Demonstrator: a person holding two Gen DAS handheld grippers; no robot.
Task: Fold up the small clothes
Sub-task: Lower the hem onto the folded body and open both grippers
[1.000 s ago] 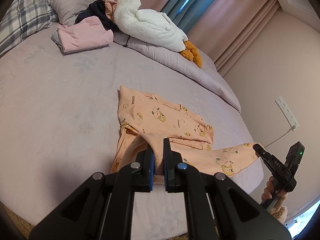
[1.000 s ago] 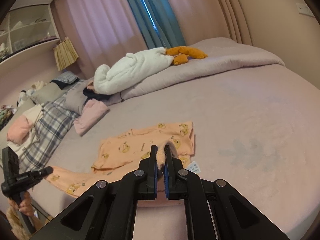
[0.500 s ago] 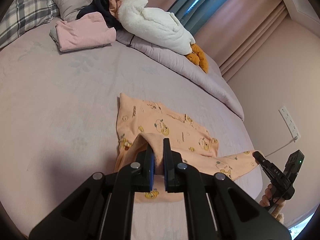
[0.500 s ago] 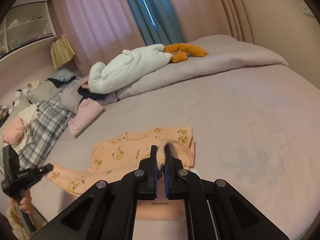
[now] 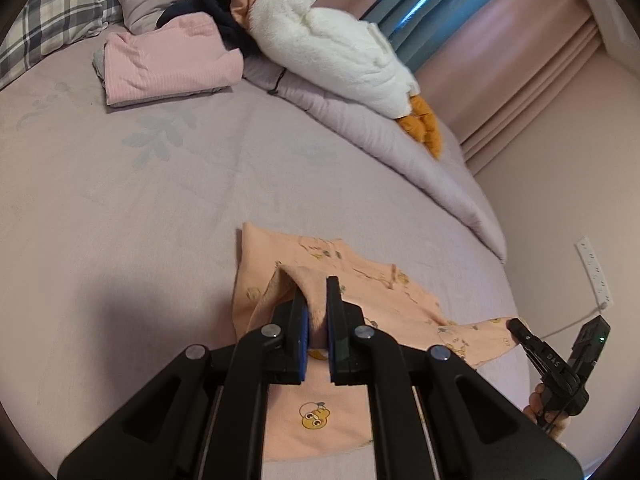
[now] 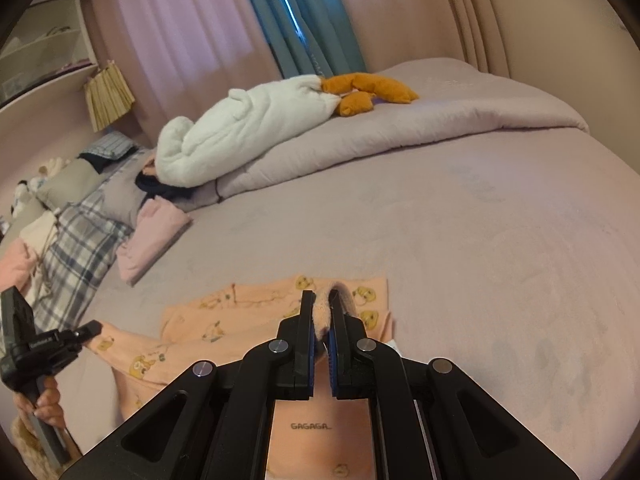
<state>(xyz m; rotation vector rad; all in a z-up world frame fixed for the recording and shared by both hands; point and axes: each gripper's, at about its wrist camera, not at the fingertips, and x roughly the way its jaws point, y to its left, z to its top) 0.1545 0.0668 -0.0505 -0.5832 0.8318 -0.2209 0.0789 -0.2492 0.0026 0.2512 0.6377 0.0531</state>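
A small peach garment (image 5: 360, 292) printed with yellow ducks lies on the lilac bed; it also shows in the right wrist view (image 6: 240, 312). My left gripper (image 5: 316, 300) is shut on one lifted edge of it, and the cloth hangs under the fingers. My right gripper (image 6: 322, 312) is shut on another edge, lifted the same way. Each gripper shows in the other's view, the right one (image 5: 516, 326) at a sleeve end and the left one (image 6: 94, 326) at the other side.
A folded pink garment (image 5: 168, 64) lies at the far left. A white plush goose (image 5: 328, 48) rests on a rolled lilac quilt (image 5: 384, 140) at the back. Plaid pillows (image 6: 76, 240) lie at the head end. A wall socket (image 5: 594, 272) is on the right.
Both grippers have carried the held edges forward over the garment, so the lifted half folds toward the far edge. More cloth now hangs below the fingers.
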